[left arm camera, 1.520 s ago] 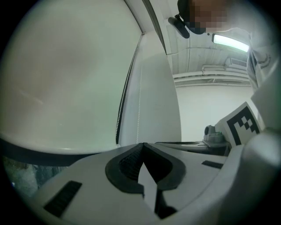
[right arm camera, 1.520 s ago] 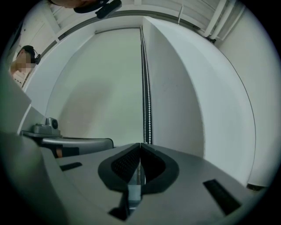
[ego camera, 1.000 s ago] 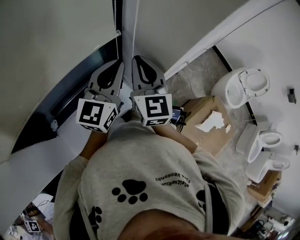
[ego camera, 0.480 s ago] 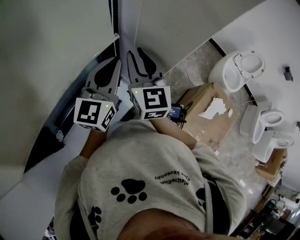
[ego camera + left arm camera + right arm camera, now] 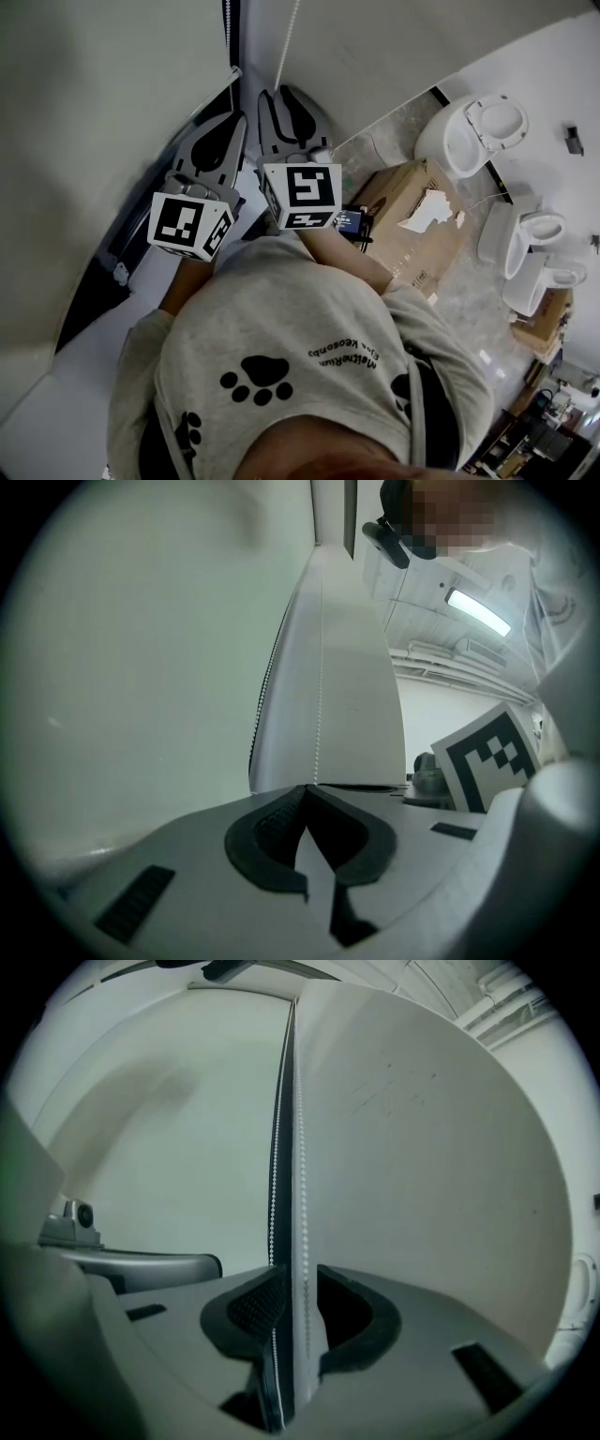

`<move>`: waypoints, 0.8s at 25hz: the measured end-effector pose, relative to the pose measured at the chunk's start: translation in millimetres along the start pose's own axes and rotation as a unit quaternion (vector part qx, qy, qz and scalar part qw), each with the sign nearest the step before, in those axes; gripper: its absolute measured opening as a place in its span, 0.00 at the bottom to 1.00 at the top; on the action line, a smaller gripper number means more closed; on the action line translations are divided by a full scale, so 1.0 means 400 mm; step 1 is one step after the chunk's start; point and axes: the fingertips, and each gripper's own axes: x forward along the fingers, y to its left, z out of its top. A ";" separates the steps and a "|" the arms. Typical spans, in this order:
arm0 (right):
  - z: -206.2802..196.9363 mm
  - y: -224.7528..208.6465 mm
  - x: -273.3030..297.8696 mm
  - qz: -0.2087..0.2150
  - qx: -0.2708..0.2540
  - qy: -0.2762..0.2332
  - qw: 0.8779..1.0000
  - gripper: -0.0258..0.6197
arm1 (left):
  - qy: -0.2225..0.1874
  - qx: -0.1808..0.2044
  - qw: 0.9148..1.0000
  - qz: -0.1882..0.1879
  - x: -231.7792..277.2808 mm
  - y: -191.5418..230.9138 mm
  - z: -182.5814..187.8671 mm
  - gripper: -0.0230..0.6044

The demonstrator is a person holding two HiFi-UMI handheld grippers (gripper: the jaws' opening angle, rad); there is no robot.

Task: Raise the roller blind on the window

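Observation:
The pale roller blind (image 5: 94, 131) hangs at the left of the head view, beside the dark window gap. Its bead chain (image 5: 291, 37) drops in two strands to my grippers. My left gripper (image 5: 232, 120) is shut on one strand, which rises from its closed tips (image 5: 319, 667) in the left gripper view. Just to its right, my right gripper (image 5: 281, 94) reaches a little further up. Its jaws have just been opening and now stand apart in the right gripper view (image 5: 300, 1274). The other chain strand (image 5: 302, 1147) runs between the pads (image 5: 258, 1302) without being pressed.
A torn cardboard box (image 5: 412, 225) lies on the floor to the right. Behind it stand white toilets (image 5: 473, 131) and more of them (image 5: 525, 239) along the wall. The window sill (image 5: 84, 328) runs at the lower left. My own grey shirt fills the bottom of the head view.
The right gripper's jaws have spread off the chain, and it has slid a little further up along the strand. The left gripper stays shut in place.

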 end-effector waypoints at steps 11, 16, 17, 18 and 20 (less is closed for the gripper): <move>0.022 0.032 0.025 0.037 -0.035 -0.004 0.999 0.06 | -0.001 -0.001 1.000 0.013 -0.016 0.022 0.002 0.05; -0.023 0.051 0.021 0.075 -0.035 0.025 0.996 0.06 | 0.002 -0.002 1.000 0.021 -0.024 0.028 0.001 0.05; -0.027 0.050 0.018 0.078 -0.027 0.026 0.996 0.06 | 0.002 -0.001 1.000 0.021 -0.023 0.028 -0.001 0.05; -0.030 0.049 0.016 0.081 -0.019 0.027 0.996 0.06 | 0.002 -0.001 1.000 0.021 -0.021 0.028 -0.002 0.05; -0.036 0.054 0.012 0.095 -0.004 0.028 0.995 0.06 | 0.002 -0.001 1.000 0.023 -0.020 0.029 -0.004 0.05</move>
